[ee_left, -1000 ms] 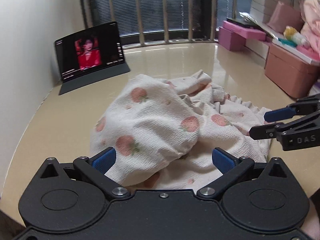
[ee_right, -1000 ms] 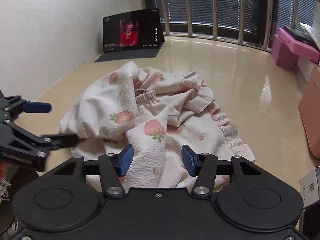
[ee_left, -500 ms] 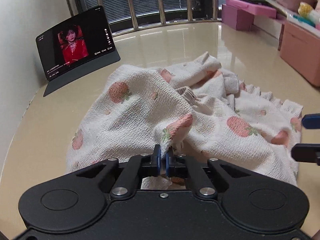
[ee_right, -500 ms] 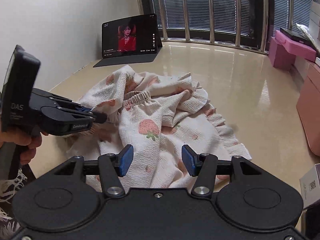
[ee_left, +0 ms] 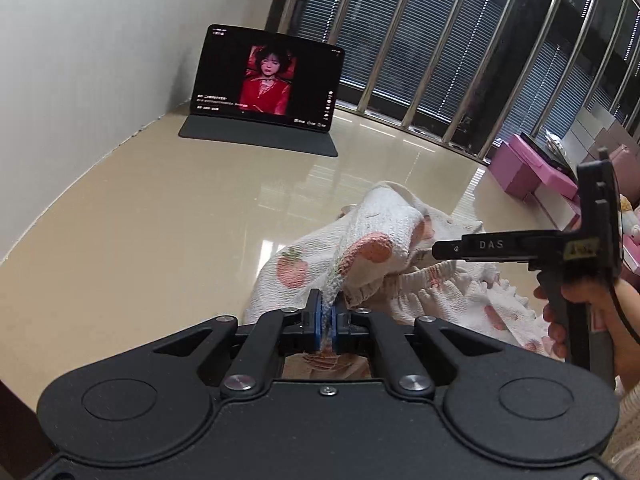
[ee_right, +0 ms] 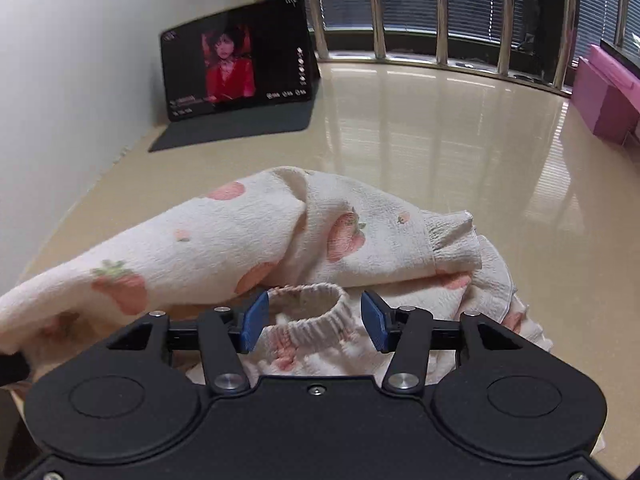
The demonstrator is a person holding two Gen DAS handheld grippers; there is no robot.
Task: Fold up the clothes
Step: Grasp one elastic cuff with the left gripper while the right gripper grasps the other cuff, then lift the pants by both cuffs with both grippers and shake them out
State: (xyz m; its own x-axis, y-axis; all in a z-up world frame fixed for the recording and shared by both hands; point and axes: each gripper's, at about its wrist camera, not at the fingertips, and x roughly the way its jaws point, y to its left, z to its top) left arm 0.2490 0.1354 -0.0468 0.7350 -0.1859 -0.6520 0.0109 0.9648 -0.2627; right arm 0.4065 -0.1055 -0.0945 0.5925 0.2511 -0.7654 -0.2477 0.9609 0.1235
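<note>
Tablet (ee_left: 267, 80): propped upright on a dark folding cover, near the white wall (ee_left: 80, 40), screen showing a figure in red. Table (ee_left: 160, 220): glossy beige top. Window (ee_right: 460, 4): metal bars before dark blinds, behind the table. Pink boxes (ee_left: 528, 172): stacked at the table's right edge.

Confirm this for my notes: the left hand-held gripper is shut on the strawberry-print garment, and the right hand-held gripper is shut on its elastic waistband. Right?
Not quite. The left hand-held gripper is shut on the garment, but the right hand-held gripper is open: in the right wrist view its blue pads stand apart on either side of the elastic waistband, not yet closed on it.
</note>
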